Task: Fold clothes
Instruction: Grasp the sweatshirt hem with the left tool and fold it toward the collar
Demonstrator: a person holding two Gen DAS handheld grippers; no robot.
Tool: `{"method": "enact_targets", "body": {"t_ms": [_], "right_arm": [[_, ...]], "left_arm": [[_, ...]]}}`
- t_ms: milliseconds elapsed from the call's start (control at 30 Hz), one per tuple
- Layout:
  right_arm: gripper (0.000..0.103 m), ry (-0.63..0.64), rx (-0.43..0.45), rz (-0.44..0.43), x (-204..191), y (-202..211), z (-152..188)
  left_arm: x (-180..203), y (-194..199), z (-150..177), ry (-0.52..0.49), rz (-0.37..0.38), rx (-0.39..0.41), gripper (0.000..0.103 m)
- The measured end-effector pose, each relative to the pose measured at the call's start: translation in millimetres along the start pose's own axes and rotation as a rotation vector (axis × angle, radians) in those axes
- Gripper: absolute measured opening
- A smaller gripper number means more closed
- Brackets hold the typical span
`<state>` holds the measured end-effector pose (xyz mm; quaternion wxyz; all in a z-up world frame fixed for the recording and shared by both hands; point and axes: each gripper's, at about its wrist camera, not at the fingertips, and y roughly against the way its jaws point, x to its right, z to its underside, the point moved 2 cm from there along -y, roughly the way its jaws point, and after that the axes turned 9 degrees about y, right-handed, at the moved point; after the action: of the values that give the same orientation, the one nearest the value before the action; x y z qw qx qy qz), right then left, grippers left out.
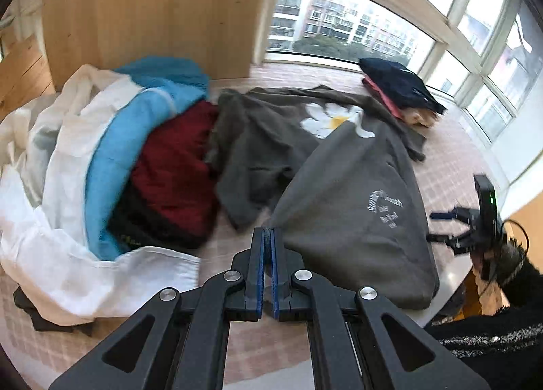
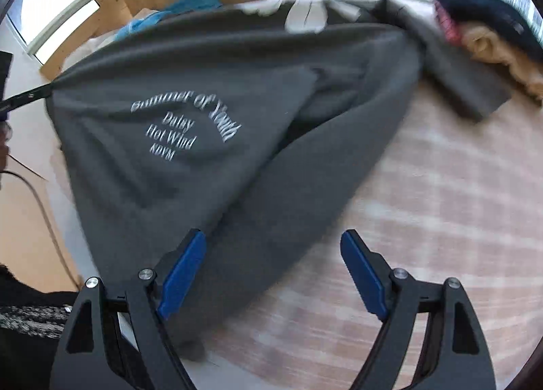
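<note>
A dark grey sweatshirt (image 1: 353,206) with a white daisy print and white lettering lies on the checked bed cover, partly folded over itself. My left gripper (image 1: 268,232) is shut on a corner of it, and the cloth pulls to a point at the fingertips. That same pinched corner is visible at the far left of the right wrist view, where the left gripper (image 2: 30,95) holds the sweatshirt (image 2: 190,159) taut. My right gripper (image 2: 273,237) is open just above the sweatshirt's near edge, with nothing between its blue pads (image 2: 185,271). The left wrist view shows the right gripper (image 1: 437,227) at the right.
A heap of white (image 1: 68,186), blue (image 1: 135,128) and dark red (image 1: 176,166) garments lies on the left. A folded stack with a navy piece (image 1: 397,84) on top sits at the back right. Behind stand a wooden panel (image 1: 152,10) and windows. The bed edge (image 1: 454,274) runs along the right.
</note>
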<state>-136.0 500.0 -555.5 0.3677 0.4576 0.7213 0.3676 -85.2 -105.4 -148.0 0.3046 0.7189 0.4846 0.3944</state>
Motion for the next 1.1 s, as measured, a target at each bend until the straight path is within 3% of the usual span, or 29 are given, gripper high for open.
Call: {"method": "enact_targets", "body": {"t_ms": [100,133,233,367,433,533,633,700,767,833,867,967,1100], "right_arm": [[0.003,0.004,-0.039,-0.038,-6,-13,-4],[0.002,-0.010,-0.034,-0.057,-4,-12,-5],[0.001,-0.038,0.064,-0.062,4,24,-12],[0.001,-0.042,0.200,0.098,34,95,-31],[0.001,-0.044,0.230,0.232,63,116,-44],[0.001,-0.087,0.199,0.382,116,104,-72],[0.007,-0.136,0.058,0.503,167,58,-93],[0.008,-0.152,0.010,0.471,174,46,-96],[0.018,-0.127,0.018,0.423,167,51,-87],[0.054,-0.069,0.031,0.387,151,56,-72],[0.055,-0.051,0.034,0.367,143,54,-68],[0.055,0.005,0.002,0.295,122,44,-45],[0.055,0.043,-0.078,0.262,114,16,-20]], "left_arm": [[-12,-8,-5,0.000,-0.014,-0.013,0.003],[-14,-9,-6,0.000,-0.012,-0.016,0.003],[-13,-1,-8,0.000,0.007,-0.011,0.003],[-6,12,-19,-0.041,-0.001,0.007,0.003],[-2,6,-31,-0.083,-0.026,0.005,0.003],[-2,-24,-63,-0.083,0.006,0.006,0.003],[-7,-79,-93,-0.119,-0.100,-0.023,0.007],[-15,-102,-105,-0.122,-0.176,-0.035,0.007],[-21,-106,-108,-0.130,-0.216,-0.031,0.008],[-16,-108,-88,-0.149,-0.197,-0.059,0.021],[-13,-108,-78,-0.158,-0.188,-0.073,0.031],[-5,-111,-48,-0.186,-0.160,-0.115,0.033],[5,-113,-8,-0.223,-0.123,-0.171,0.033]]}}
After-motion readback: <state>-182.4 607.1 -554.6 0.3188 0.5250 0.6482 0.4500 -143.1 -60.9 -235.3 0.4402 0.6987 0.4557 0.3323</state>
